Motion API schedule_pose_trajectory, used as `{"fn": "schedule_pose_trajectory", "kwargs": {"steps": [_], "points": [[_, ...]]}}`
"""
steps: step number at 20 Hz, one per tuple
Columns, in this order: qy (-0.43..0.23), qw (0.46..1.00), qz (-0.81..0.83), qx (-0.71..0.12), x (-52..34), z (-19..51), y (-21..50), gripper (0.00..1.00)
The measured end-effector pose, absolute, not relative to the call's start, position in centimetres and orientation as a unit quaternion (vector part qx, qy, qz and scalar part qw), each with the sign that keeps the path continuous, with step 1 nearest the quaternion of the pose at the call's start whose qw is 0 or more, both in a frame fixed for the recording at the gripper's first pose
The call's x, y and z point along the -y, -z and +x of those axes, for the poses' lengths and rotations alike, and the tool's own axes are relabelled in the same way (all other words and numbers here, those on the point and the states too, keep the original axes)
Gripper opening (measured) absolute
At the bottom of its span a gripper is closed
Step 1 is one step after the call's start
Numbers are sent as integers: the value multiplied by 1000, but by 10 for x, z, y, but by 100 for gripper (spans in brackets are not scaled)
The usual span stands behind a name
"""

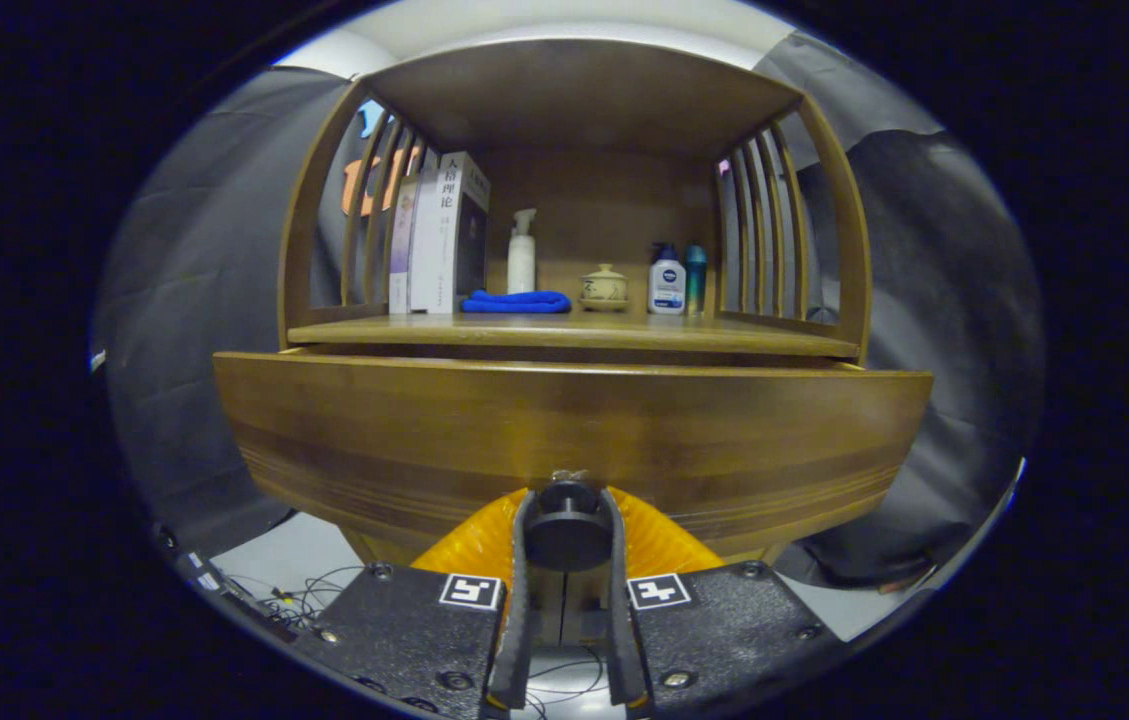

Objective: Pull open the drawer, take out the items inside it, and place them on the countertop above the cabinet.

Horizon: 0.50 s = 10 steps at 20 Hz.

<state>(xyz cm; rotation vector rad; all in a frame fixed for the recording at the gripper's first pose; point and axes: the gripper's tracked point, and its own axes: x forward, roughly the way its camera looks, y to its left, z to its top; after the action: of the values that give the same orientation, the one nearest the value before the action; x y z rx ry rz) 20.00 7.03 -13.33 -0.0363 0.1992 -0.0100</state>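
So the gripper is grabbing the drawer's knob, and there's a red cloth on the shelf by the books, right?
Not quite: the cloth is blue, not red, as the gripper view shows. The rest holds: the gripper is shut on the drawer's knob, and the cloth lies by the books.

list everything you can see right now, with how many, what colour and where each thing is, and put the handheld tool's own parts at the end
cabinet: one, brown wood, slatted sides, straight ahead
drawer: one, brown wood front, below the countertop, pulled out a little
drawer knob: one, dark and round, on the drawer front, between the fingers
countertop: one, brown wood, above the drawer
books: a few upright, white and purple, far side of the countertop by the slats
pump bottle: one, white, beside the books
cloth: one, blue, folded, in front of the pump bottle
lidded cup: one, pale, middle of the countertop
white bottle: one, dark cap, beside the cup
teal bottle: one, next to the white bottle
claw: one, both fingers pressing on the knob
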Motion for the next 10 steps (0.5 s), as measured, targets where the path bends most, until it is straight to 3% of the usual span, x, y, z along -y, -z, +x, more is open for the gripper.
{"fn": "schedule_pose_trajectory", "kwargs": {"steps": [10], "points": [[0,995,-17,-103,-71,151,138,33]]}}
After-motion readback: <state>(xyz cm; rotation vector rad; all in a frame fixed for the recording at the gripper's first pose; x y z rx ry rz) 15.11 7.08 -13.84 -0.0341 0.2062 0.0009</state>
